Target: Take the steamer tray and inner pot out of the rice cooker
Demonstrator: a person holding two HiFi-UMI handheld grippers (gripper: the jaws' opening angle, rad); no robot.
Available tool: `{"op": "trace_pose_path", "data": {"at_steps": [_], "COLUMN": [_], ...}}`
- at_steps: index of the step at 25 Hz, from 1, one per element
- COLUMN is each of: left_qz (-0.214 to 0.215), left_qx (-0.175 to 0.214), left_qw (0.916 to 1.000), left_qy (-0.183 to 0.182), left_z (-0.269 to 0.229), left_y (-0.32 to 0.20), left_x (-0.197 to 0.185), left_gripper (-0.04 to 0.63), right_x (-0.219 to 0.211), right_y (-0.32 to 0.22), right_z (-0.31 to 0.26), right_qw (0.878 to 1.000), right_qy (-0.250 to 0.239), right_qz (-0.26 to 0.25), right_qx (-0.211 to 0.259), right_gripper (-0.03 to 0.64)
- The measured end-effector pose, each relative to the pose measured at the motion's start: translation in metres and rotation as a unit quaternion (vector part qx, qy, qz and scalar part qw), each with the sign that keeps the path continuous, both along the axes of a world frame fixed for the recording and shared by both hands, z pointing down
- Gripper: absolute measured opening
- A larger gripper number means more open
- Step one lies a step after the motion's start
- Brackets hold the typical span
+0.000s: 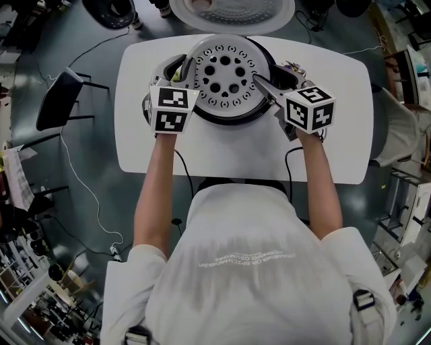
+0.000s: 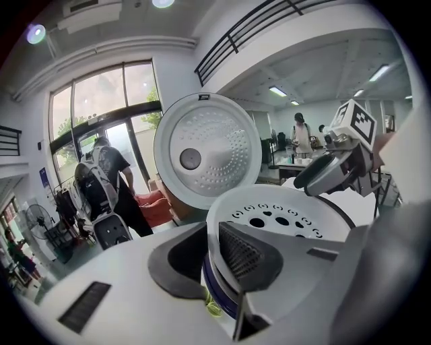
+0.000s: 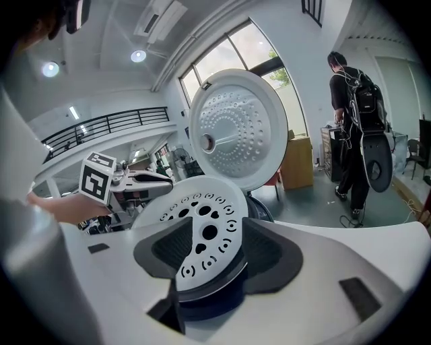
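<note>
The rice cooker point(image 1: 232, 118) stands at the far middle of the white table point(image 1: 236, 158) with its lid point(image 1: 232, 10) swung up and back. The white steamer tray point(image 1: 225, 73), full of round holes, sits in its mouth over the dark blue inner pot point(image 3: 209, 296). My left gripper point(image 1: 188, 69) is shut on the tray's left rim point(image 2: 222, 256). My right gripper point(image 1: 260, 82) is shut on the tray's right rim point(image 3: 202, 269). In the right gripper view the tray point(image 3: 202, 229) looks tilted, higher on the left gripper's side. The pot's inside is hidden by the tray.
A dark chair point(image 1: 60, 98) stands left of the table, and a thin cable point(image 1: 87, 195) runs over the floor. A person with a backpack point(image 3: 357, 114) stands beyond the table's right side; other people point(image 2: 104, 182) are beyond its left.
</note>
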State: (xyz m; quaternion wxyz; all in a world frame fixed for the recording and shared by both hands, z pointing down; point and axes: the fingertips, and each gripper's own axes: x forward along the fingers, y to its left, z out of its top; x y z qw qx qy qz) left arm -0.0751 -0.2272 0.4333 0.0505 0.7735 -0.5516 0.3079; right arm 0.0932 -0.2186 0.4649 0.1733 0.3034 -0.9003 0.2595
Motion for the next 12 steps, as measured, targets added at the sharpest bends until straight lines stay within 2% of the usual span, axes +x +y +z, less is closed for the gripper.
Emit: {"op": "trace_pose_path", "data": {"at_steps": [3, 7, 8, 12], "left_qz": [-0.006, -0.023, -0.029, -0.049], "left_qx": [0.008, 0.022, 0.021, 0.013], "left_qw": [1.0000, 0.9985, 0.9984, 0.9987], "left_qy": [0.001, -0.045, -0.045, -0.005], "left_z": [-0.007, -0.014, -0.014, -0.014], "left_y": [0.002, 0.011, 0.011, 0.013], "left_x": [-0.002, -0.002, -0.002, -0.008], "left_gripper": [0.061, 0.061, 0.061, 0.061], "right_x": [0.000, 0.002, 0.002, 0.001], "right_y": [0.002, 0.009, 0.009, 0.010], "right_z": [-0.001, 0.003, 0.004, 0.006], "right_qw": [1.000, 1.000, 1.000, 1.000], "right_qy": [0.001, -0.003, -0.005, -0.001], "right_qz": [-0.002, -0.011, -0.014, -0.024], "right_qx": [0.002, -0.003, -0.005, -0.007], "right_gripper": [0.227, 0.227, 0.227, 0.227]}}
